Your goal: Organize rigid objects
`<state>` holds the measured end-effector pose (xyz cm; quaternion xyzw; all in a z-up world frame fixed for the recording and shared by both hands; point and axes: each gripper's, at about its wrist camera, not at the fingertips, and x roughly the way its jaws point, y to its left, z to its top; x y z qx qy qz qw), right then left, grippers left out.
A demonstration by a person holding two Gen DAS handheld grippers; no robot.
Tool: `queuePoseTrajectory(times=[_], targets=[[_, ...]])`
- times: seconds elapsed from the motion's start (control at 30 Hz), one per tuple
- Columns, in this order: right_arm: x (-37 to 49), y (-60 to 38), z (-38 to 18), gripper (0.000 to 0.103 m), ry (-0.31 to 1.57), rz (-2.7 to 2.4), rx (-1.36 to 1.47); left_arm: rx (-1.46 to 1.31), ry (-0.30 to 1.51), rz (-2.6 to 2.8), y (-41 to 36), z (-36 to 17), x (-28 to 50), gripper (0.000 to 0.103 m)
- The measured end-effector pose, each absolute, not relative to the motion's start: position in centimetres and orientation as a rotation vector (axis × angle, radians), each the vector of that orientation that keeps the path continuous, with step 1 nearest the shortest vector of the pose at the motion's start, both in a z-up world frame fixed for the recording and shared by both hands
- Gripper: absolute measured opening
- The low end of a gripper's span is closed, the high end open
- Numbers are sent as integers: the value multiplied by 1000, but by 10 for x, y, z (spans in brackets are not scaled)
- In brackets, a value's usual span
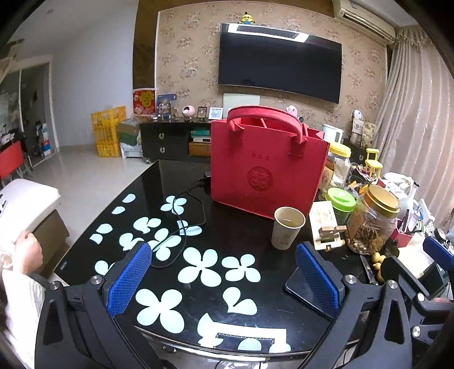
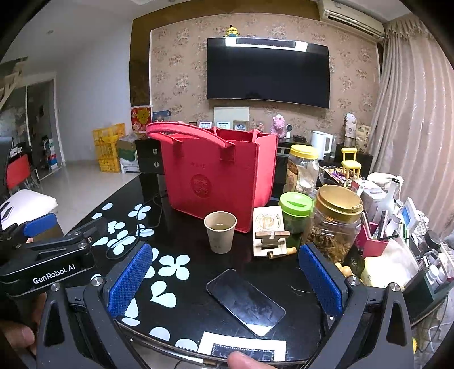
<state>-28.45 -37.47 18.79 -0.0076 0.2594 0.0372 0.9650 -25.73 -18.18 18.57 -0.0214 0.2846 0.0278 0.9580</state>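
Black table (image 2: 193, 312), phone (image 2: 245, 302) near front edge; red bag (image 2: 215, 181) behind; both jaws wide

floral beige wallpaper (image 2: 181, 82) backs a wall-mounted dark television (image 2: 268, 72), with a low black cabinet (image 1: 164, 142) beneath, pale glossy floor tiles (image 1: 93, 176) at left, pleated curtains (image 2: 408, 113) at right and an air conditioner (image 2: 351, 17) overhead.

A glossy black table (image 2: 198, 255) with white petal shapes carries a red felt bag (image 2: 218, 181), paper cup (image 2: 220, 231), phone (image 2: 245, 302) (lying flat), black cable (image 1: 181, 224) and several jars (image 2: 334, 224).
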Motion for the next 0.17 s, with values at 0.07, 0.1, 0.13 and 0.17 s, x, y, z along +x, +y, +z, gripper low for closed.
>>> queuePoseTrajectory(times=[0.07,0.1,0.13,0.17], targets=[[-282,-375,186,103,529,76,-14,-47,576,52,-182,185,-256,103],[-281,-375,186,103,531,75,-14,-50,581,43,-181,184,-254,103],[-280,-375,185,103,534,75,-15,-50,588,42,-181,183,-251,103],[-278,-375,183,103,539,76,-15,-48,595,45,-181,182,-248,103]])
